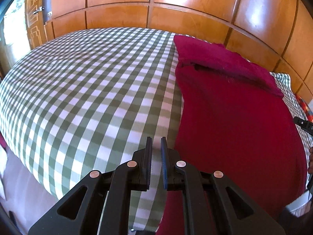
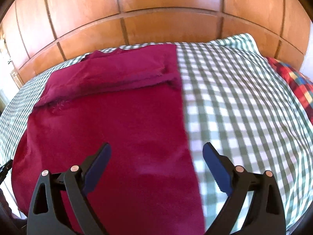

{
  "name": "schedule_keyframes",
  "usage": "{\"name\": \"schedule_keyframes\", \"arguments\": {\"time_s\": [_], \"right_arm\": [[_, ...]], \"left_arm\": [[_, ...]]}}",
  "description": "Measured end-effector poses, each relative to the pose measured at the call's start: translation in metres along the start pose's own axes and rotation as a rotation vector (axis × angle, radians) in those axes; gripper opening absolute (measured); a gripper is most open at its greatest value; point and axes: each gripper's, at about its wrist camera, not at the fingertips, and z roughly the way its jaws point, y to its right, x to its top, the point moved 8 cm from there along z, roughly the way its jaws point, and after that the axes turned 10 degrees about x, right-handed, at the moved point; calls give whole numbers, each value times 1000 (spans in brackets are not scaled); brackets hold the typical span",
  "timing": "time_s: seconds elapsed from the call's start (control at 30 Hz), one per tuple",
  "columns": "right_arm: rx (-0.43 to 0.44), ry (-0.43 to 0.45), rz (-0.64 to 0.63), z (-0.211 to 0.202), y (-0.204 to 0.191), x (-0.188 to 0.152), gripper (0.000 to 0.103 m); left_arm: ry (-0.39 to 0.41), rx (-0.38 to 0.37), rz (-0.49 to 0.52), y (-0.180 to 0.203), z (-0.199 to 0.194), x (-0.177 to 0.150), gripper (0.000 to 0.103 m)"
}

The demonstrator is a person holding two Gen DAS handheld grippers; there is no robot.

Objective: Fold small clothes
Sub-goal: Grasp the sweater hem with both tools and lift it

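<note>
Garment, left wrist view: the maroon top (image 1: pixel 234 117) lies flat on the checked bed sheet (image 1: pixel 88 88), to the right of the left gripper (image 1: pixel 156 152); a sleeve (image 1: pixel 225 64) is already folded across its upper part.
Left jaws: nearly shut, only a thin gap between them, nothing held; they hover over bare sheet just beside the top's near left edge.
Other things, left wrist view: wooden panelling (image 1: pixel 156 4) behind the bed; a dark part of the other tool shows at the right border.
Garment, right wrist view: the maroon top (image 2: pixel 109 121) fills the left half, with its straight right edge running down between the jaws.
Right jaws: the right gripper (image 2: pixel 156 156) stands wide open and empty, straddling that edge above the cloth.
Other things, right wrist view: a plaid pillow (image 2: pixel 293 82) lies far right.
Step in hand: likely sides folded in, reaching for the hem.
Next move: the left jaws must open, then both pinch the near corners and carry them toward the collar.
</note>
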Motion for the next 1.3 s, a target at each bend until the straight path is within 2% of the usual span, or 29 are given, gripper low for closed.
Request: {"name": "schedule_keyframes", "arguments": {"time_s": [0.27,0.4,0.53,0.63,0.8,0.87,0.9,0.93,1.0,1.1,1.27,1.3], "right_arm": [[-1,-37,82,-27,47,-30,94],[101,-97,135,-38,55,-57,94],[170,-164,96,-50,48,-86,93],[198,-196,74,-61,43,-102,84],[226,-241,52,-72,36,-120,56],[241,-260,38,-74,32,-127,48],[234,-263,24,-74,31,-129,48],[230,-263,22,-73,30,-132,47],[233,-264,21,-72,29,-132,45],[235,-272,14,-69,28,-133,45],[271,-316,-10,-65,19,-132,45],[269,-317,-13,-61,12,-132,45]], "left_arm": [[-39,-85,12,-10,-11,-22,7],[-89,-186,-30,-14,-19,-36,7],[-109,-279,-31,-4,-30,-44,7],[-140,-320,-31,4,-31,-52,7],[-169,-349,-58,1,-34,-56,7],[-161,-344,-71,-5,-40,-56,19],[-156,-340,-79,-8,-41,-56,33],[-150,-344,-97,-11,-43,-54,42],[-147,-363,-112,-12,-45,-52,48],[-153,-362,-80,-6,-43,-55,48],[-228,-317,-13,6,-24,-77,47],[-230,-308,-9,6,-22,-78,40]]}}
